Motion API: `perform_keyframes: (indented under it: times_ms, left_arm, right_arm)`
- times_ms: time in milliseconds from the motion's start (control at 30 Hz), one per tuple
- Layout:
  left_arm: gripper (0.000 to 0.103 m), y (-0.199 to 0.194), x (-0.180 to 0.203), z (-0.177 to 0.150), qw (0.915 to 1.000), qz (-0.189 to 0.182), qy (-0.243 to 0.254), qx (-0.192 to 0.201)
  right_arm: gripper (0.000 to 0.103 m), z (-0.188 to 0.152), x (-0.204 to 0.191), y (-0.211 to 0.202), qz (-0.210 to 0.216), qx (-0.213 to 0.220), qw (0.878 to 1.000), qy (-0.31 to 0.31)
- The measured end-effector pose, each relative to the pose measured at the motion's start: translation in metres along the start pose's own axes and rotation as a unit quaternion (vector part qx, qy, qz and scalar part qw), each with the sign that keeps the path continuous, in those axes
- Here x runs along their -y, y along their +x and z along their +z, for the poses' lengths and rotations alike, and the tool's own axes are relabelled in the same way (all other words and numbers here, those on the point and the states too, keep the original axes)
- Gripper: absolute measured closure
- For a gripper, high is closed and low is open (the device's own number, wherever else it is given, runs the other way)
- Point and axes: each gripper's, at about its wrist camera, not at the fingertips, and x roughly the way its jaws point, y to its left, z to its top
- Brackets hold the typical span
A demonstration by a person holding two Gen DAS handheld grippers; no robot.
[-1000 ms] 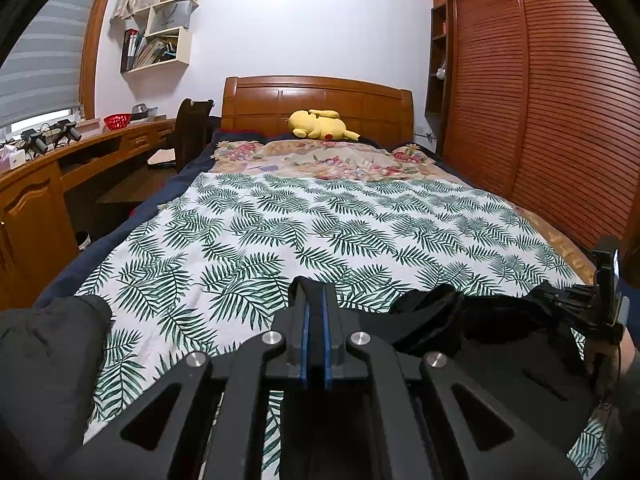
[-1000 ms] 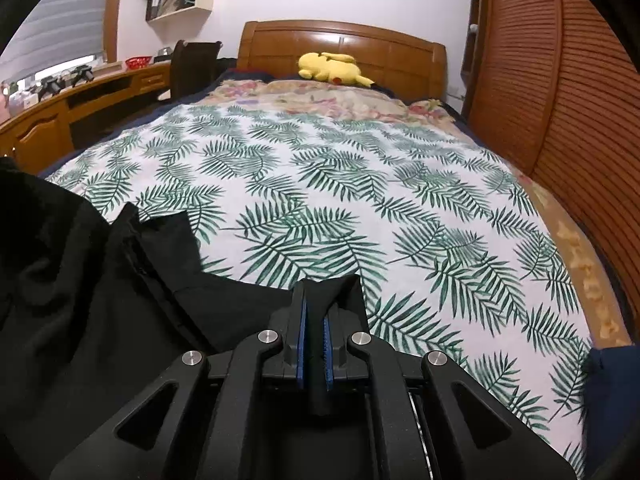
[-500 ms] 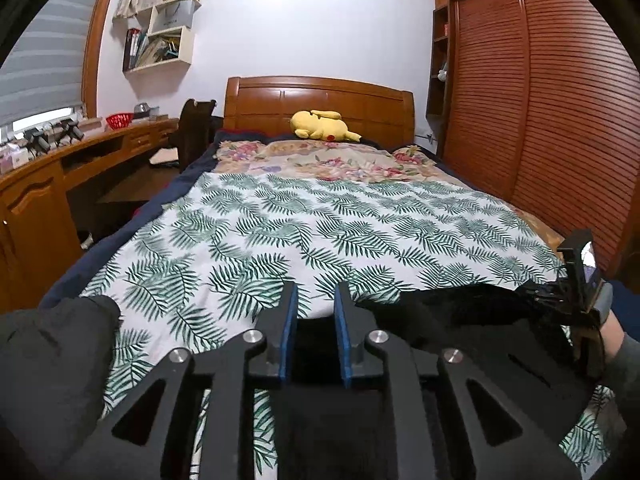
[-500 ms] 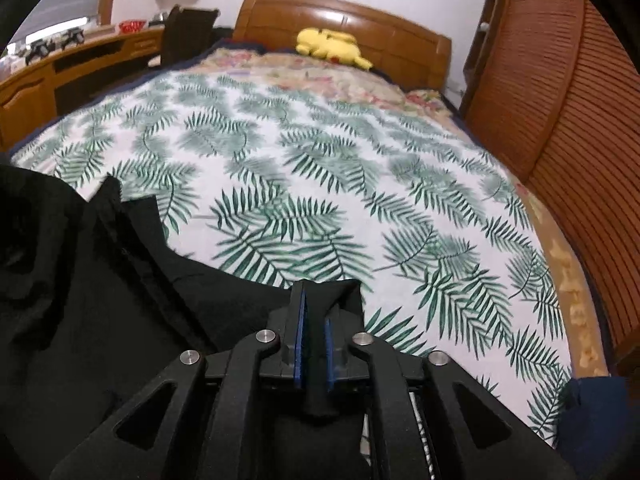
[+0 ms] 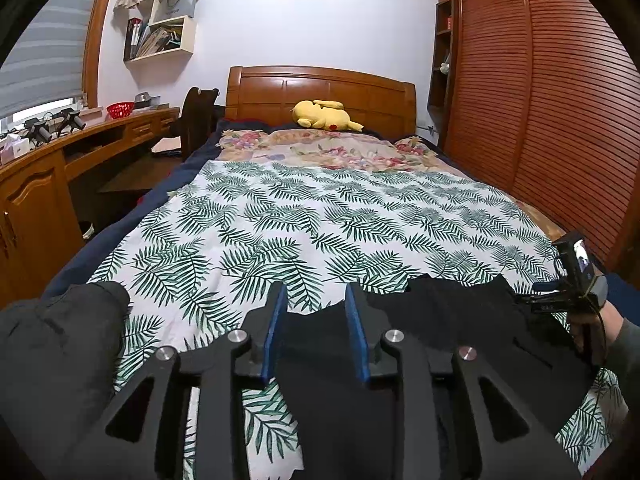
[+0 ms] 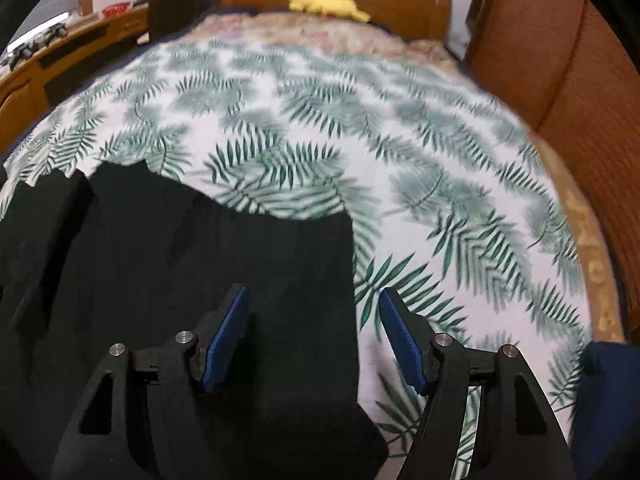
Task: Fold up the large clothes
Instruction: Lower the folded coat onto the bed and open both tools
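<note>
A black garment (image 5: 460, 344) lies spread on the near end of the bed, on the palm-leaf cover (image 5: 320, 220). It also shows in the right wrist view (image 6: 180, 272). My left gripper (image 5: 316, 312) is open above the garment's far left edge, holding nothing. My right gripper (image 6: 312, 312) is open over the garment's right edge, holding nothing. The right gripper also shows at the right of the left wrist view (image 5: 576, 280), in a hand.
A yellow plush toy (image 5: 324, 114) lies by the wooden headboard (image 5: 320, 88). A wooden desk (image 5: 60, 152) runs along the left with a chair (image 5: 198, 120). Slatted wardrobe doors (image 5: 560, 120) stand on the right. A dark grey bundle (image 5: 60, 344) lies at near left.
Both grippers have opened and let go of the black garment, which now lies flat on the bed. The right wrist view has tipped down and is blurred by motion.
</note>
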Motion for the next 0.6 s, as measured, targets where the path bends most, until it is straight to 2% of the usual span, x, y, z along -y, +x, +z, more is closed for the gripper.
perform_keyframes:
  times_ms: [133, 167, 200, 267, 333, 367, 433, 600]
  left_arm:
    - [0.072, 0.001, -0.004, -0.003, 1.0, -0.001, -0.002, -0.004]
    - [0.072, 0.001, -0.005, -0.004, 1.0, -0.001, -0.001, -0.006]
    - [0.072, 0.002, -0.005, -0.004, 1.0, -0.001, -0.001, -0.007]
    - [0.071, 0.003, -0.006, -0.006, 0.9999, -0.002, -0.001, -0.01]
    - [0.071, 0.003, -0.007, -0.006, 0.9999, -0.004, -0.001, -0.011]
    - [0.071, 0.004, -0.007, -0.007, 0.9999, -0.006, -0.001, -0.012]
    - [0.071, 0.003, -0.006, -0.007, 0.9999, -0.008, -0.001, -0.011]
    - [0.071, 0.007, 0.002, -0.01, 0.9995, -0.023, 0.006, -0.02]
  right_arm:
    - [0.034, 0.005, 0.007, 0.025, 0.015, -0.042, 0.999, 0.022]
    - [0.042, 0.005, 0.008, 0.028, 0.021, -0.05, 0.998, 0.027]
    - [0.065, 0.006, 0.008, 0.033, 0.035, -0.059, 0.997, 0.029]
    - [0.096, 0.006, 0.006, 0.034, 0.04, -0.06, 0.997, 0.017]
    - [0.099, 0.008, 0.003, 0.028, 0.044, -0.042, 0.998, 0.001]
    - [0.1, 0.009, 0.002, 0.025, 0.031, -0.033, 0.999, -0.002]
    - [0.101, 0.013, 0.004, 0.02, -0.022, -0.016, 1.0, 0.005]
    - [0.101, 0.017, 0.015, 0.019, -0.068, -0.008, 0.997, 0.034]
